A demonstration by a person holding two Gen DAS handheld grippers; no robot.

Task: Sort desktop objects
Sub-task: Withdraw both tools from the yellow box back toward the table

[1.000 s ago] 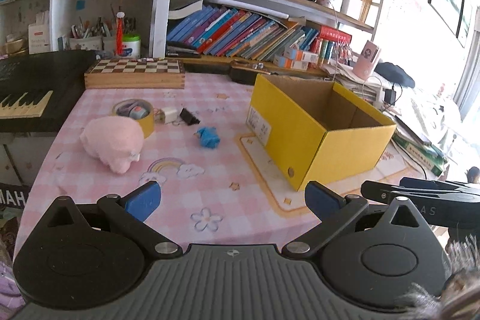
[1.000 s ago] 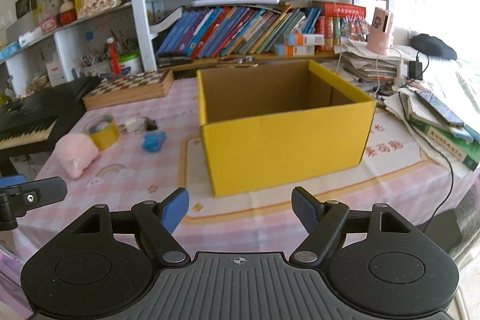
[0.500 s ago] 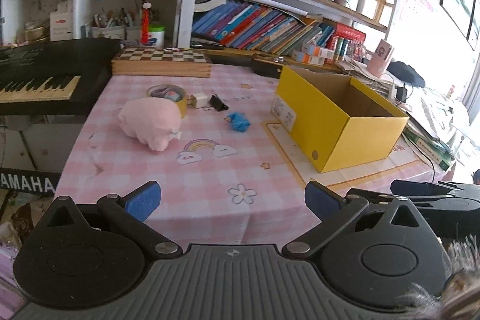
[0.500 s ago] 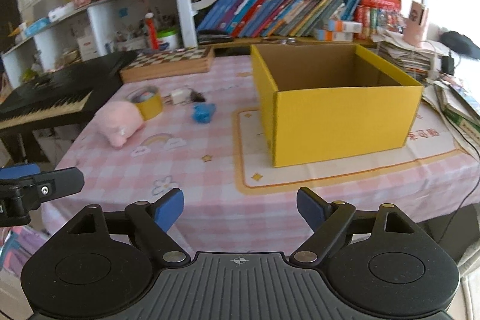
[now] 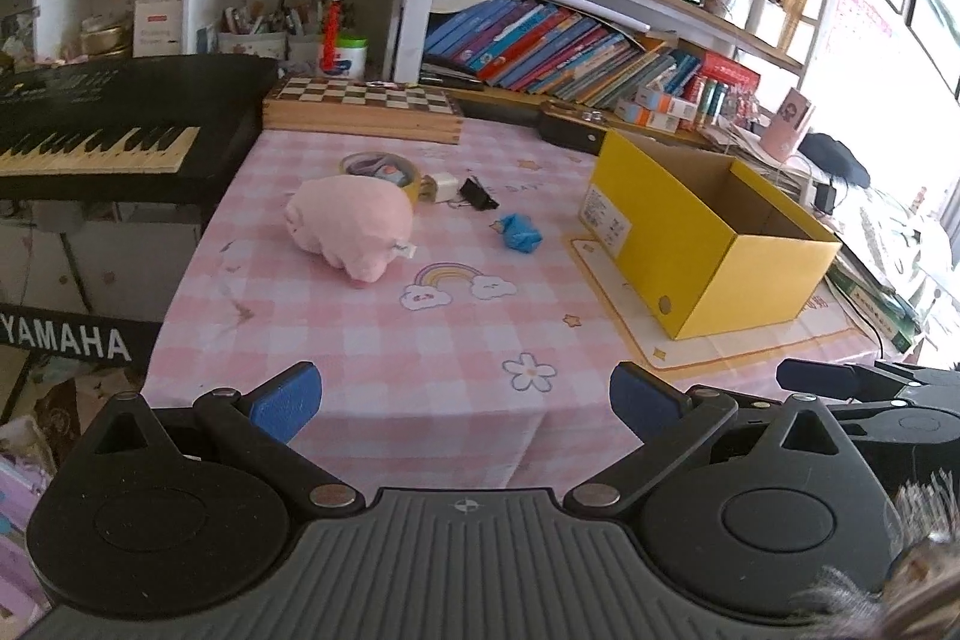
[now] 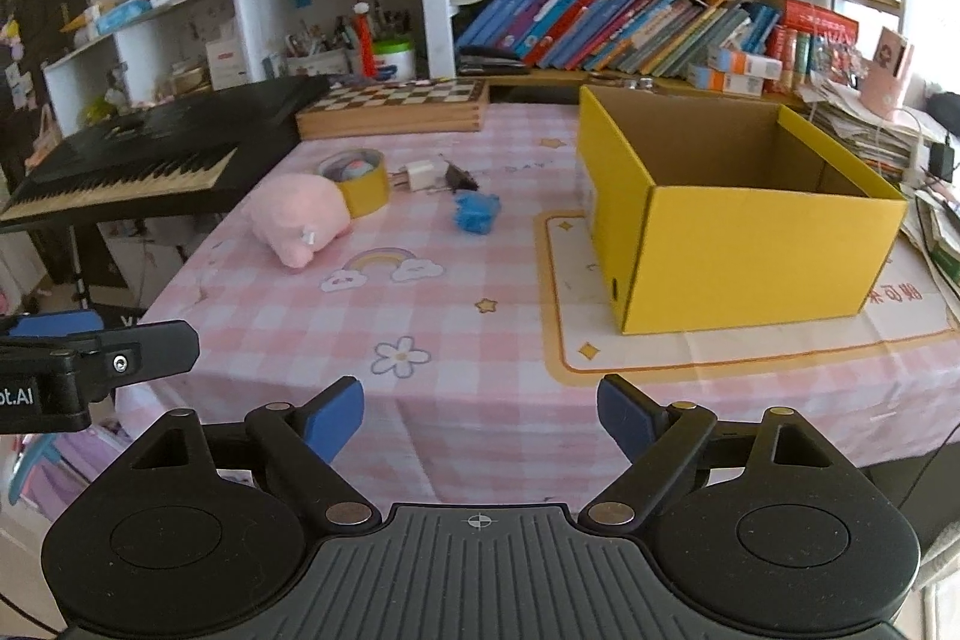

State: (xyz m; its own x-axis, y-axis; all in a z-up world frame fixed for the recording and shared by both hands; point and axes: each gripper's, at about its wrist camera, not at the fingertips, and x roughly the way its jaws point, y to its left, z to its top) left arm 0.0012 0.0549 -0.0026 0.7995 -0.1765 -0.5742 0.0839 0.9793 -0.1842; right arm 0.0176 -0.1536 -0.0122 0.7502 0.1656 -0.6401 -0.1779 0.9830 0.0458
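Note:
On the pink checked tablecloth lie a pink plush pig [image 5: 351,226] [image 6: 297,217], a yellow tape roll [image 5: 384,169] [image 6: 360,181], a white charger [image 5: 445,187] [image 6: 420,173], a black binder clip [image 5: 478,193] [image 6: 459,177] and a crumpled blue item [image 5: 521,233] [image 6: 476,213]. An open yellow box [image 5: 648,244] [image 6: 756,250] stands to their right with nothing visible inside. My left gripper [image 5: 462,400] hangs open at the table's near edge. My right gripper [image 6: 480,409], jaws opening and holding nothing, hovers beside it. Both are far from the objects.
A black keyboard [image 5: 102,130] adjoins the table's left side. A chessboard box [image 5: 360,106] lies along the far edge under packed bookshelves [image 5: 570,52]. Stacks of papers and cables [image 6: 870,130] crowd the right side beyond the box.
Both grippers have drawn back from the table, so the objects and box look farther away and more of the keyboard shows. The right jaws stand slightly wider.

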